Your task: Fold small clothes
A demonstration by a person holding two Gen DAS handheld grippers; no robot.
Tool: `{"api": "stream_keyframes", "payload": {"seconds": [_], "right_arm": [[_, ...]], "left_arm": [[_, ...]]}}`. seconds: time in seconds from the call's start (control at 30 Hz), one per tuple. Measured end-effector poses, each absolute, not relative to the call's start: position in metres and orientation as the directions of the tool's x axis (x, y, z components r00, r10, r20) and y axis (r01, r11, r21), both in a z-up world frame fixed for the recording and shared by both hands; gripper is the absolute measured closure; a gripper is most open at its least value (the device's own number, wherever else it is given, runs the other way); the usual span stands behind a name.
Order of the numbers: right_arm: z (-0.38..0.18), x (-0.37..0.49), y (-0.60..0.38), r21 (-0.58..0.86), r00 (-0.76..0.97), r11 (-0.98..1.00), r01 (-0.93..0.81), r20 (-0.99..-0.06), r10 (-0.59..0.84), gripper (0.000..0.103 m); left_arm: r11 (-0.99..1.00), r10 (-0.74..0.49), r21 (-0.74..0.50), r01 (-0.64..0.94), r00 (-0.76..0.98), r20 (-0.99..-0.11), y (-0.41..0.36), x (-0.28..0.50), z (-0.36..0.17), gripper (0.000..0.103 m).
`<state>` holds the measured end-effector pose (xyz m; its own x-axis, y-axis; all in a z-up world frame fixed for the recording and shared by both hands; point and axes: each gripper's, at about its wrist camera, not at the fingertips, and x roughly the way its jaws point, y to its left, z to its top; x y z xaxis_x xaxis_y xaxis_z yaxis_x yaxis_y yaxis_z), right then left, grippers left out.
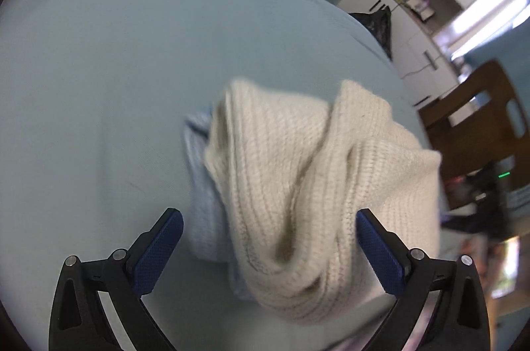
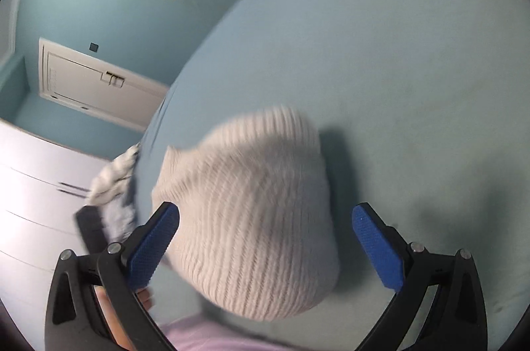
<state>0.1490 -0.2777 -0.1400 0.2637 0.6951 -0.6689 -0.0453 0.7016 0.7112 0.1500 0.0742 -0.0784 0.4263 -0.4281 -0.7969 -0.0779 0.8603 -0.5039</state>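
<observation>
A cream ribbed knit garment [image 1: 314,185] lies bunched on the light blue bed sheet [image 1: 116,69]. A pale blue cloth [image 1: 202,202] shows under its left side. My left gripper [image 1: 270,238] is open, its blue pads [image 1: 159,251] on either side of the knit's near end, not closed on it. In the right wrist view the same cream knit [image 2: 258,218] lies rounded on the sheet [image 2: 397,69]. My right gripper [image 2: 265,235] is open with its pads [image 2: 377,248] spread around the knit's near part.
White cabinets [image 1: 414,29] and a wooden chair [image 1: 480,125] stand to the right of the bed. In the right wrist view a white door [image 2: 96,82], a white drawer unit [image 2: 36,195] and a grey-white cloth [image 2: 112,185] sit by the bed's left edge.
</observation>
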Motion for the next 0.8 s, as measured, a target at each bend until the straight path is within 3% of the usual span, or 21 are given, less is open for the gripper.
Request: {"api": "stream_keyframes", "payload": {"seconds": [0.13,0.2,0.27,0.5,0.8], "right_arm": [[-0.185,0.155,-0.264,0.764,0.094,0.645,0.022,-0.644,0.759,0.001],[-0.211,0.159,-0.259,0.843,0.051,0.534,0.063,-0.537,0.842,0.0],[-0.221,0.159,-0.262,0.873,0.052,0.482,0.078,-0.486,0.872,0.0],[-0.25,0.172,-0.271,0.92,-0.009,0.374,0.114,-0.376,0.927,0.0],[-0.25,0.159,-0.284,0.924,0.011,0.367,0.11,-0.37,0.929,0.0]], "left_arm": [[0.648,-0.663,-0.742,-0.173,0.352,-0.661,0.094,0.156,-0.134,0.0],[0.56,-0.728,-0.802,-0.206,0.34,-0.596,0.098,0.155,-0.154,0.0],[0.522,-0.758,-0.828,-0.204,0.335,-0.56,0.097,0.156,-0.164,0.0],[0.566,-0.754,-0.81,-0.151,0.301,-0.583,0.088,0.181,-0.165,0.0],[0.69,-0.68,-0.72,-0.076,0.272,-0.681,0.061,0.184,-0.138,0.002]]}}
